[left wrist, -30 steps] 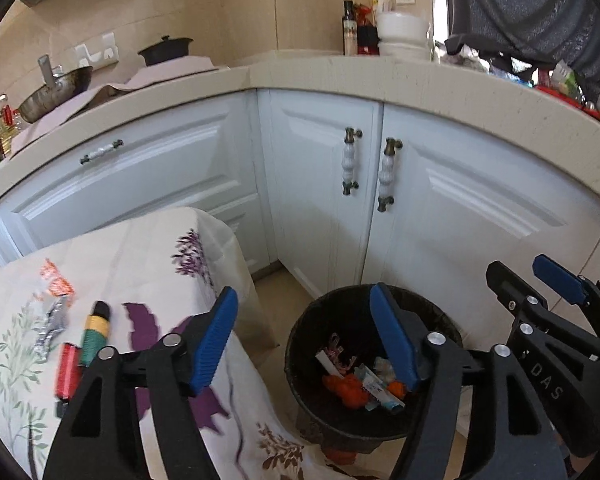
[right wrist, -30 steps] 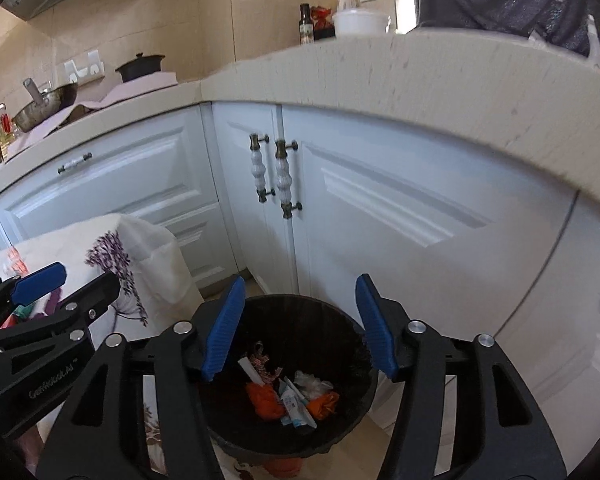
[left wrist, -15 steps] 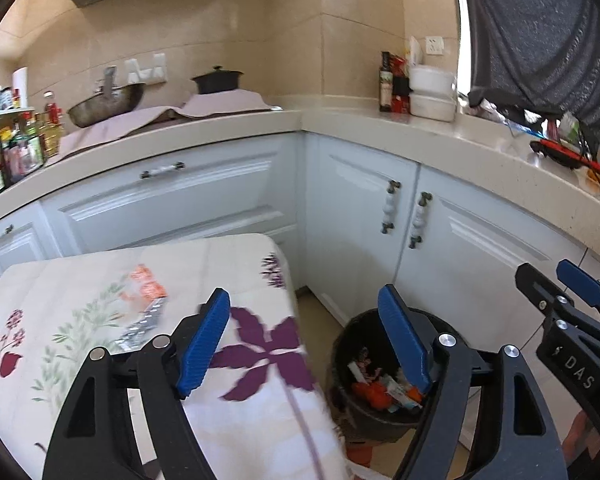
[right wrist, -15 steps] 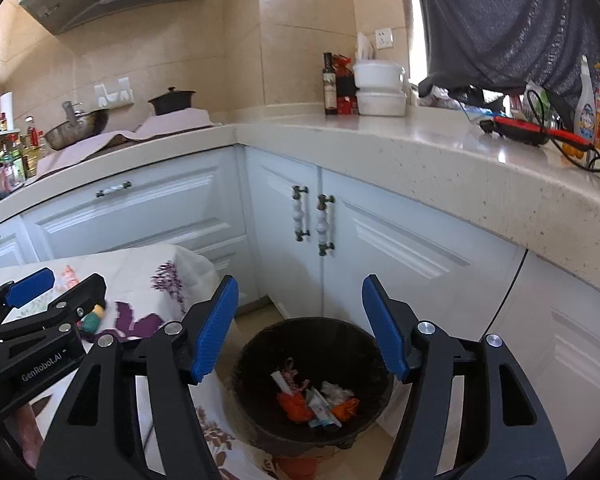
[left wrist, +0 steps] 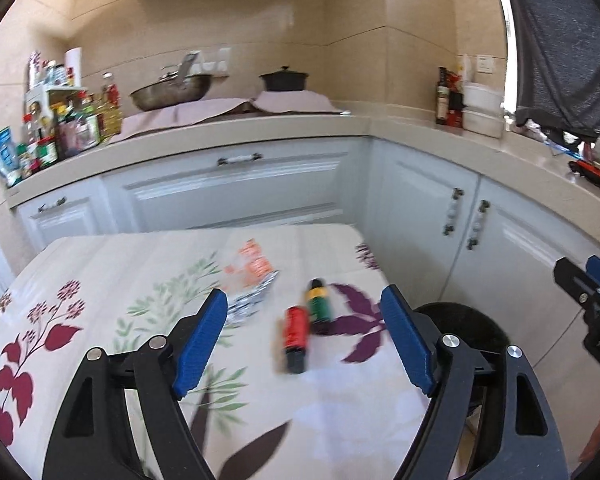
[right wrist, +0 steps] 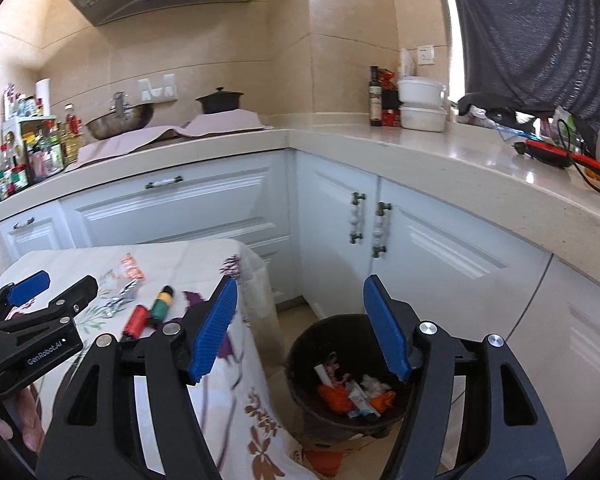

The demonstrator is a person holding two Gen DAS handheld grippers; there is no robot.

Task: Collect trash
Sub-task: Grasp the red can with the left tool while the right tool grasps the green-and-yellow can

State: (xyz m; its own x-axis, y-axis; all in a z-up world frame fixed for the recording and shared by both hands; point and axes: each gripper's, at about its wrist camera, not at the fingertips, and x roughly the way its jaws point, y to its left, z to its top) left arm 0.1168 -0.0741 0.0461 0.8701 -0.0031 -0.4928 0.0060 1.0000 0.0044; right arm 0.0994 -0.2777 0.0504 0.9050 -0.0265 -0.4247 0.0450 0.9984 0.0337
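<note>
Your left gripper (left wrist: 302, 344) hangs wide open and empty over the floral table (left wrist: 100, 280). From left to right in its view, just ahead of the jaws, lie a foil wrapper (left wrist: 250, 300), an orange packet (left wrist: 252, 264), a red tube (left wrist: 295, 328) and a green-yellow tube (left wrist: 318, 304); both tubes point away from you, so this gripper is nearer. Blur hides their labels. Your right gripper (right wrist: 300, 328), equally spread and empty, hovers above the bin (right wrist: 300, 344), lower right.
</note>
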